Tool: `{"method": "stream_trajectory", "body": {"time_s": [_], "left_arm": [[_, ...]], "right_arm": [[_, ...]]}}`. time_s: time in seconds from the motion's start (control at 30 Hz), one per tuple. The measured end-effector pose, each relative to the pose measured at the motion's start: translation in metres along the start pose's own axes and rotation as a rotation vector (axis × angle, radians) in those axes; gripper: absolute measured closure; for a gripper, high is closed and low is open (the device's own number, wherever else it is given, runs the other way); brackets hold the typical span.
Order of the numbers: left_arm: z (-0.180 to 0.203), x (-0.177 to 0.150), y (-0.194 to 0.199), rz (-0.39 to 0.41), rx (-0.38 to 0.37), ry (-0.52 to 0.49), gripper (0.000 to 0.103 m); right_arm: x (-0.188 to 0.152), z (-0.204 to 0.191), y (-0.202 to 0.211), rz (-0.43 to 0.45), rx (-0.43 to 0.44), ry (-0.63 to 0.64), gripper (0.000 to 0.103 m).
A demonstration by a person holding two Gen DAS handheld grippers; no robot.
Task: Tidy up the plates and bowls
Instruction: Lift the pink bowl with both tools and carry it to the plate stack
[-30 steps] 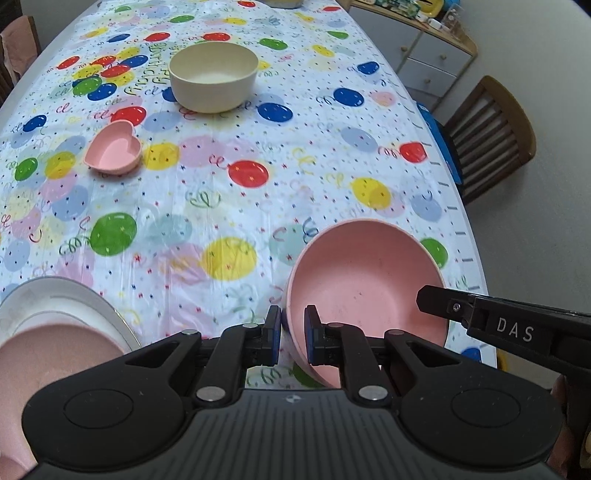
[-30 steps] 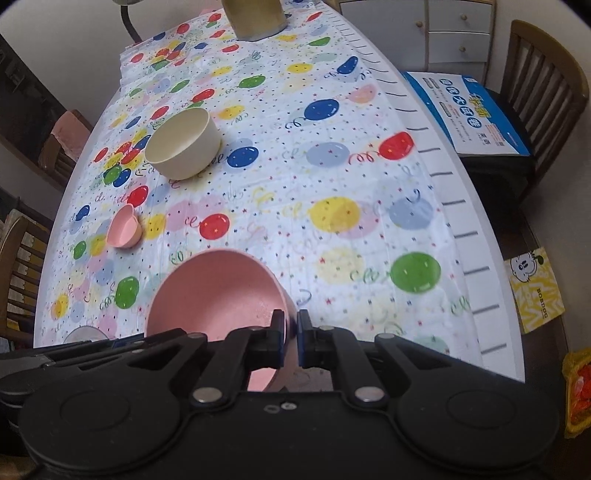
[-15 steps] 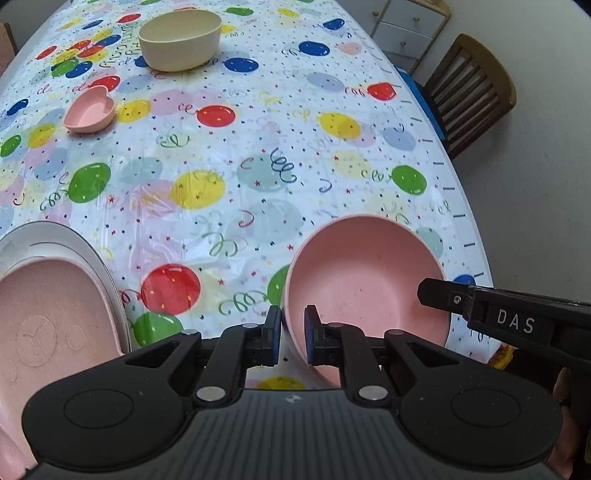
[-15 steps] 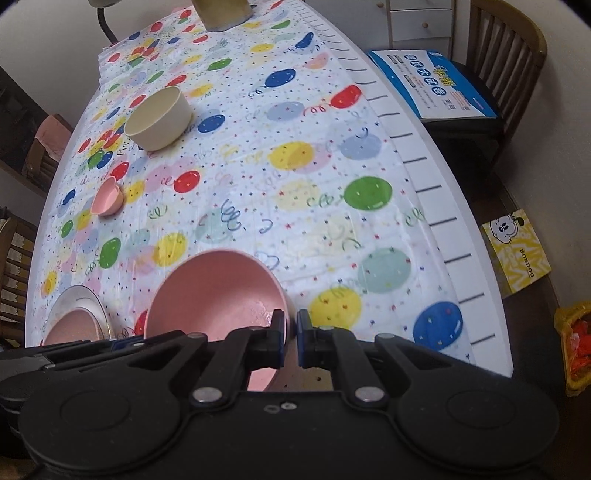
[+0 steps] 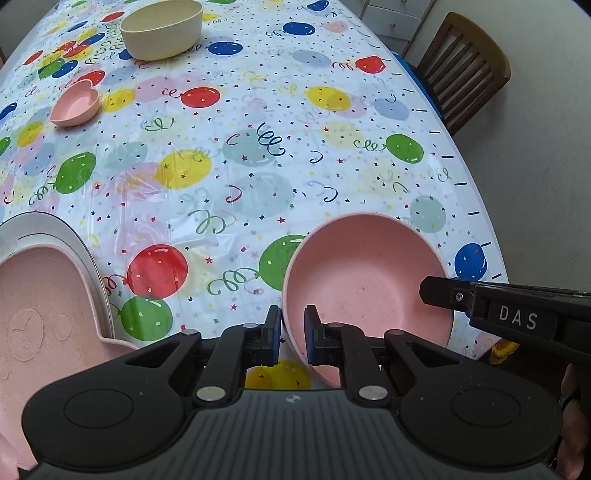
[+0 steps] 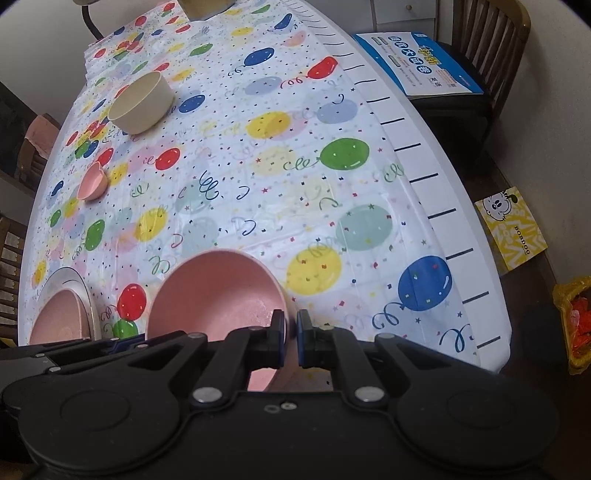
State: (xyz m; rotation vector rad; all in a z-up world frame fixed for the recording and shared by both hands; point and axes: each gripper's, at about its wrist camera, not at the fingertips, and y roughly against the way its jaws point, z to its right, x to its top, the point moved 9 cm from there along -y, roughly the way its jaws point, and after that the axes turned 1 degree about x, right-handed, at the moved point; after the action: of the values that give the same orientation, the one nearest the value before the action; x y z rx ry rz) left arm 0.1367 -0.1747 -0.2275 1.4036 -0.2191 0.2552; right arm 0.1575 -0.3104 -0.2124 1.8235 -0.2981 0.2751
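Both tongs [image 5: 291, 334] [image 6: 290, 338] pinch opposite rims of the pink bowl [image 5: 369, 284].

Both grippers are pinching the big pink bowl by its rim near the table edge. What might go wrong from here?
1. The left gripper and right gripper hold the pink bowl only by thin rim; uneven motion might twist it loose.
2. It hangs near the table edge; a slip may drop it to the floor.
3. The pink plate sits close on the left; a swing might bump it.

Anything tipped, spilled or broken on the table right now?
Nothing spilled or broken. Only the large pink bowl sits tilted, because both grippers pinch its rim. The cream bowl and heart dish stand upright.
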Motion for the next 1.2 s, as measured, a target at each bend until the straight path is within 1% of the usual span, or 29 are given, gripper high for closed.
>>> {"method": "stream_trajectory", "body": {"time_s": [0.37, 0.43, 0.57, 0.93, 1.2], "left_arm": [[0.002, -0.001, -0.002, -0.01, -0.003, -0.005, 0.091], [0.002, -0.001, -0.002, -0.014, -0.007, -0.003, 0.091], [0.001, -0.002, 0.001, -0.013, -0.013, -0.003, 0.091], [-0.006, 0.002, 0.025, 0.04, -0.024, -0.022, 0.09], [-0.015, 0.002, 0.052, 0.105, -0.036, -0.041, 0.09]], "right_arm": [[-0.004, 0.005, -0.007, -0.021, -0.003, -0.01, 0.097], [-0.004, 0.005, -0.007, -0.027, 0.001, -0.016, 0.094], [-0.005, 0.005, -0.007, -0.033, 0.005, -0.02, 0.091], [0.002, -0.004, 0.013, 0.02, 0.006, -0.009, 0.082], [-0.003, -0.021, 0.03, 0.051, 0.009, 0.009, 0.077]]}}
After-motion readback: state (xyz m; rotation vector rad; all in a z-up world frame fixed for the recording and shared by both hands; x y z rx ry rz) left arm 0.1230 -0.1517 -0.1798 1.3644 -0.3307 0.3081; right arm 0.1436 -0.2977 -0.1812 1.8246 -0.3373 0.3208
